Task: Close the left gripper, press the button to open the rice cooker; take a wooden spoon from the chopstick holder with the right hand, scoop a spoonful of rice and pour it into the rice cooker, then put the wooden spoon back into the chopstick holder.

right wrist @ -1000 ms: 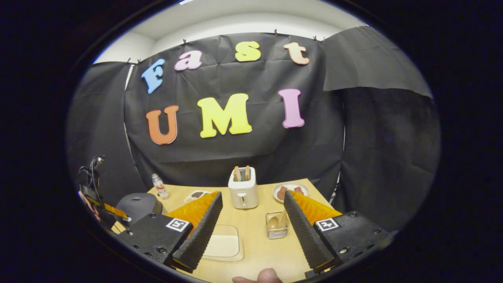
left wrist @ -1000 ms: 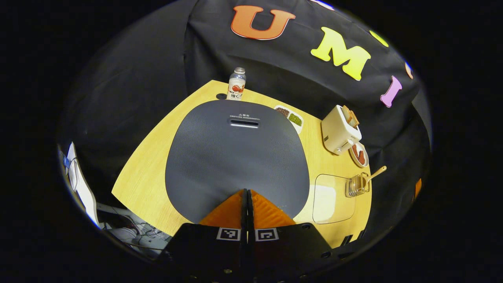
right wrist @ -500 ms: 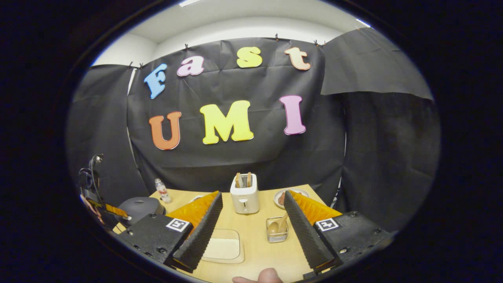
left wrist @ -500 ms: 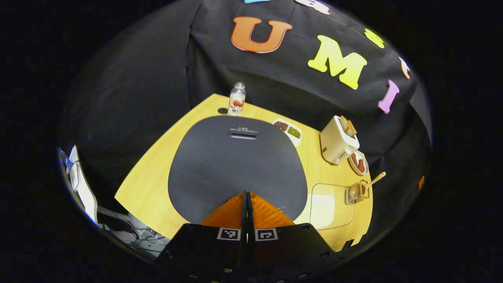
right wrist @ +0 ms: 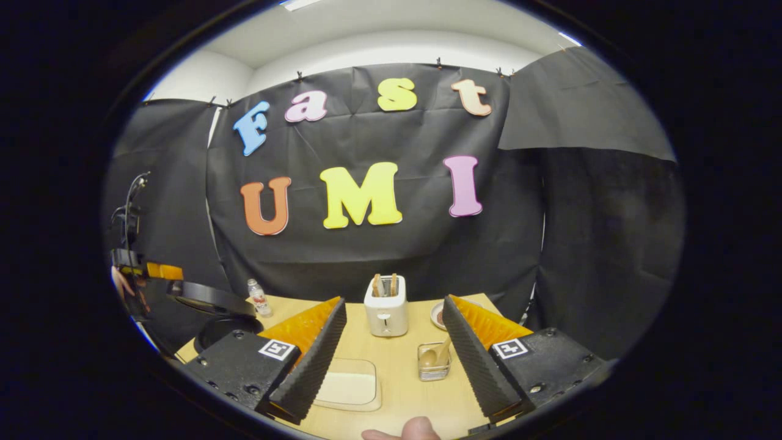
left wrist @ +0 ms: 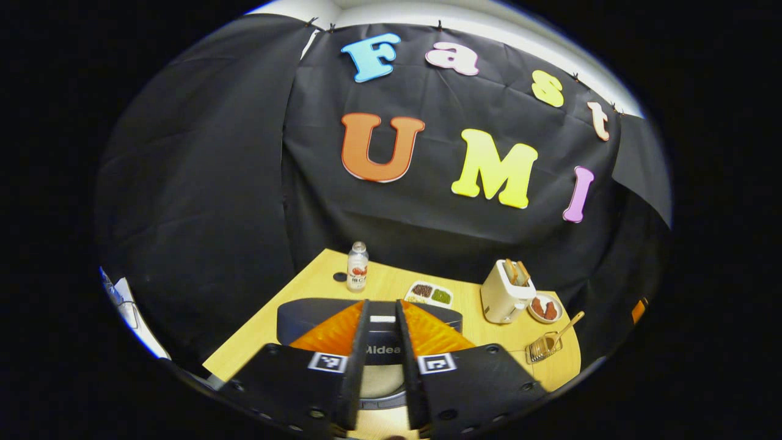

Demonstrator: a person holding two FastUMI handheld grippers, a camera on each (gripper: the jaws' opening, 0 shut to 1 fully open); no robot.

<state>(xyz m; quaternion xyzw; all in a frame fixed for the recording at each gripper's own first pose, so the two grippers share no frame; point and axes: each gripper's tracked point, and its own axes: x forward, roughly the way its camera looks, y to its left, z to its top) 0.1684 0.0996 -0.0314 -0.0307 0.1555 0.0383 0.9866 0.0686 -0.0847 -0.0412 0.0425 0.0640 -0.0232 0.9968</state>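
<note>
Two claws are in play. In the left gripper view, the left claw (left wrist: 382, 304) is parted by a narrow gap and holds nothing; half a second ago its fingers were pressed together. Through that gap the front of the dark grey rounded rice cooker (left wrist: 299, 318) is seen, with a brand word printed in pale letters. A small clear bottle with a red-and-white label (left wrist: 357, 275), too small to be read, stands at the far edge of the pale wooden worktop (left wrist: 317, 272), near a white divided dish of brown and green beans (left wrist: 431, 294).

In the right gripper view, the right claw (right wrist: 394, 302) is held wide and empty above the worktop (right wrist: 403, 391), with a thumb tip (right wrist: 406, 431) at the bottom edge. The rice cooker (right wrist: 223, 330) is seen at the left with its lid raised, where it lay shut before. The light wooden spoon (right wrist: 431, 355) stands in the clear, wire-framed chopstick holder (right wrist: 434, 366), between the fingers and untouched. A cream two-slot toaster (right wrist: 386, 311) stands behind the holder, and a pale shallow rectangular tray (right wrist: 351, 388) lies to its left.
</note>
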